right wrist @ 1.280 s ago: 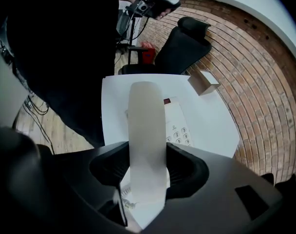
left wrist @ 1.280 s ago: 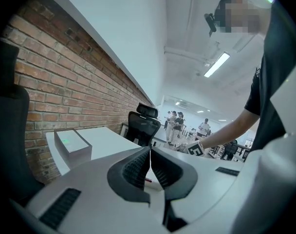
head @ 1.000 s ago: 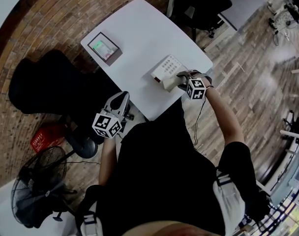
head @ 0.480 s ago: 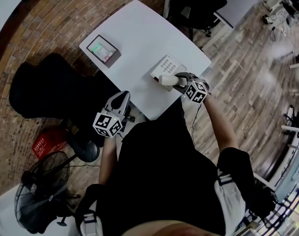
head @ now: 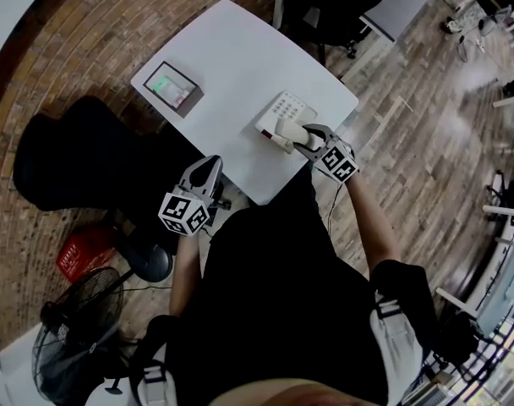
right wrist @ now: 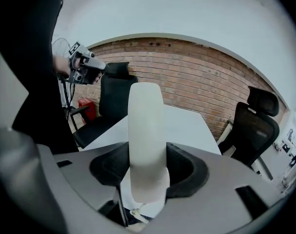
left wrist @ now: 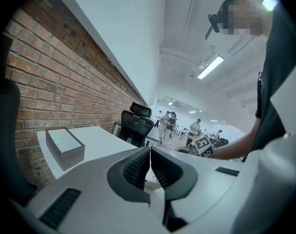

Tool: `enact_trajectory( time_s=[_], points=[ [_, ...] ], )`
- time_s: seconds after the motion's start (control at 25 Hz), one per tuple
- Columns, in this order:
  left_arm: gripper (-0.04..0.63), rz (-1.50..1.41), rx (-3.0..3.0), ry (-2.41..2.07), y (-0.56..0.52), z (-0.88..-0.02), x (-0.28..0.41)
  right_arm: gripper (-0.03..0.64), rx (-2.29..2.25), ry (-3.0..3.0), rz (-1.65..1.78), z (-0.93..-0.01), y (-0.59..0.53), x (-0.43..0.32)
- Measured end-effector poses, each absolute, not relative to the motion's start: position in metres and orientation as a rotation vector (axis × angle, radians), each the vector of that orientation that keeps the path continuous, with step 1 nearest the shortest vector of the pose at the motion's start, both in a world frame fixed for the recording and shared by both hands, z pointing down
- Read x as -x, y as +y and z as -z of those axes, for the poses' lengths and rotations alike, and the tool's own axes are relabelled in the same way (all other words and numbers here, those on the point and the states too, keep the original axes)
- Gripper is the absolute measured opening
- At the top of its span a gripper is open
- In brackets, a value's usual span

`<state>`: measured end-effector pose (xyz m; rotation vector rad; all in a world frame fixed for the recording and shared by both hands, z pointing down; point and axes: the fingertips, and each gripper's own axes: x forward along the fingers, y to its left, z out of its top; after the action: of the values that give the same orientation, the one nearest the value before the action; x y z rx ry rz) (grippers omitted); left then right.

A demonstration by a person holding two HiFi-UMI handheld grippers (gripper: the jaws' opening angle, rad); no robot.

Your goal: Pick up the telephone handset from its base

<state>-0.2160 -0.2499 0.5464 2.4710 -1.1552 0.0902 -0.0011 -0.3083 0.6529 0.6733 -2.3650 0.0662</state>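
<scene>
The white telephone handset [head: 287, 132] hangs just above the near end of its white keypad base [head: 285, 108], which sits at the near right corner of the white table [head: 232, 49]. My right gripper [head: 302, 137] is shut on the handset. In the right gripper view the handset [right wrist: 145, 126] stands upright between the dark pads [right wrist: 189, 167], and a thin cord shows at its lower end. My left gripper [head: 210, 167] hangs off the table's near edge, away from the phone. Its jaws are shut and empty in the left gripper view [left wrist: 149, 165].
A grey box with a green light [head: 172, 85] sits at the table's left side. A black office chair [head: 62, 155] stands left of the table and another [head: 333, 2] behind it. A red crate [head: 78, 252] and a floor fan [head: 79, 345] are on the floor at lower left.
My right gripper has risen and rolled with the handset, which has come off the base and now stands more upright. My left gripper has kept its place.
</scene>
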Motion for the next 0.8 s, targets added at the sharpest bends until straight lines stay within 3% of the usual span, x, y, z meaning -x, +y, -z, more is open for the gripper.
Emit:
enact_trajectory(
  time_s=[0.8],
  points=[
    [0.02,-0.1,-2.512,-1.015,-0.26,-0.55,0.187,0.209,-1.093,-2.576,-0.412,-0.592,-0.293,-0.014]
  ],
)
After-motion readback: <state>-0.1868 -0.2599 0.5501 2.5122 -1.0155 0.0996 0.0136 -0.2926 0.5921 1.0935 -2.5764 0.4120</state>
